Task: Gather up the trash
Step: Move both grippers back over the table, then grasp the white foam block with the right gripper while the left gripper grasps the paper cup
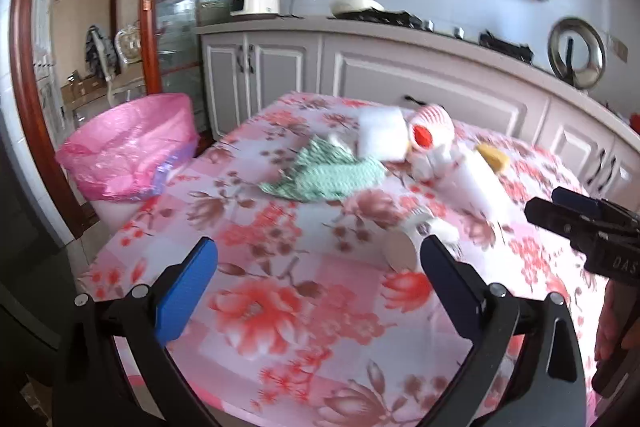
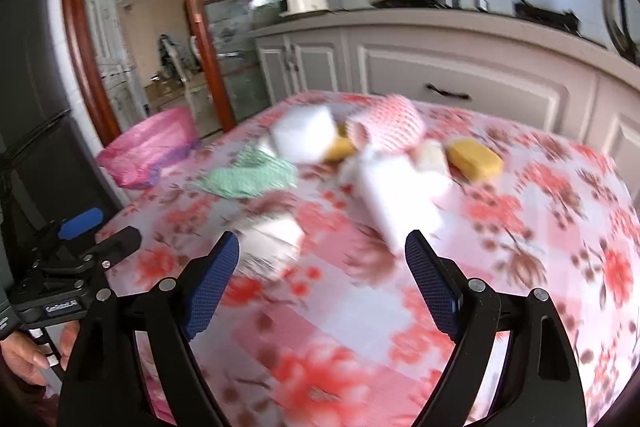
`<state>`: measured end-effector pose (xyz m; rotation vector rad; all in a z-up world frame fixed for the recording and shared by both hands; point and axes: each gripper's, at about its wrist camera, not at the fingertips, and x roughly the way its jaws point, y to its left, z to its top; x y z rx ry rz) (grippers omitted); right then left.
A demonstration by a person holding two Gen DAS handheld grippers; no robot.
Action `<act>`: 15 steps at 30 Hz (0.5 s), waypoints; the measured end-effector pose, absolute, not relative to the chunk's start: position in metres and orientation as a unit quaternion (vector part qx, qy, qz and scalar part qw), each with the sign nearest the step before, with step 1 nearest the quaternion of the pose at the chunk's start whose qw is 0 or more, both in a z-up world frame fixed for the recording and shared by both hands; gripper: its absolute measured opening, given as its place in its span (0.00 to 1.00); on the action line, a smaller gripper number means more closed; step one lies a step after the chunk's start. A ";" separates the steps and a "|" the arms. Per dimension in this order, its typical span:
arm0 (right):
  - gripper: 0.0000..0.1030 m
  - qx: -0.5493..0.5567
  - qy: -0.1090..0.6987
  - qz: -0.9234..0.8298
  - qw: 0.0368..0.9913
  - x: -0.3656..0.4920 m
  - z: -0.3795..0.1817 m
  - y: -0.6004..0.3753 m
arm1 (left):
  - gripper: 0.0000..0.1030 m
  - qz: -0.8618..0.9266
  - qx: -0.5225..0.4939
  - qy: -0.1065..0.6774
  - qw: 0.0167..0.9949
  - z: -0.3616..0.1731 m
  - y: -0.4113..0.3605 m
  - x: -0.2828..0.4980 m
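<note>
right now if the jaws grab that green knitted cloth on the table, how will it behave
The green knitted cloth lies crumpled and flat on the floral tablecloth, so it will probably drape limply rather than hold shape. It looks light. Its open knit should grip well, though a loose fold might snag neighbouring trash.

Tabletop (image 1: 280,307) under a pink flowery cloth, holding a green rag (image 1: 320,175), white foam blocks (image 1: 380,137), yellow sponge (image 1: 494,155), red-and-white net sleeve (image 1: 432,131), all near the far side.

blur: white blocks (image 2: 384,203) smeared | cut off: bin (image 1: 128,151) base
</note>
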<state>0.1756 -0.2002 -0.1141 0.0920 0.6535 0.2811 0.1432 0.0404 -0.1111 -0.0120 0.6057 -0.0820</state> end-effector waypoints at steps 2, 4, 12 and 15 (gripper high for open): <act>0.78 0.055 0.330 0.118 0.935 0.180 -0.124 -0.215 | 0.95 -0.050 0.000 0.305 0.951 -0.116 0.032 0.146; 0.78 0.061 0.336 0.105 0.934 0.185 -0.131 -0.225 | 0.95 -0.063 0.007 0.309 0.949 -0.120 0.024 0.150; 0.78 0.039 0.356 0.096 0.929 0.223 -0.148 -0.228 | 0.95 -0.089 0.012 0.318 0.944 -0.130 0.002 0.175; 0.78 0.031 0.366 0.097 0.925 0.248 -0.155 -0.227 | 0.95 -0.095 0.009 0.318 0.943 -0.132 0.001 0.178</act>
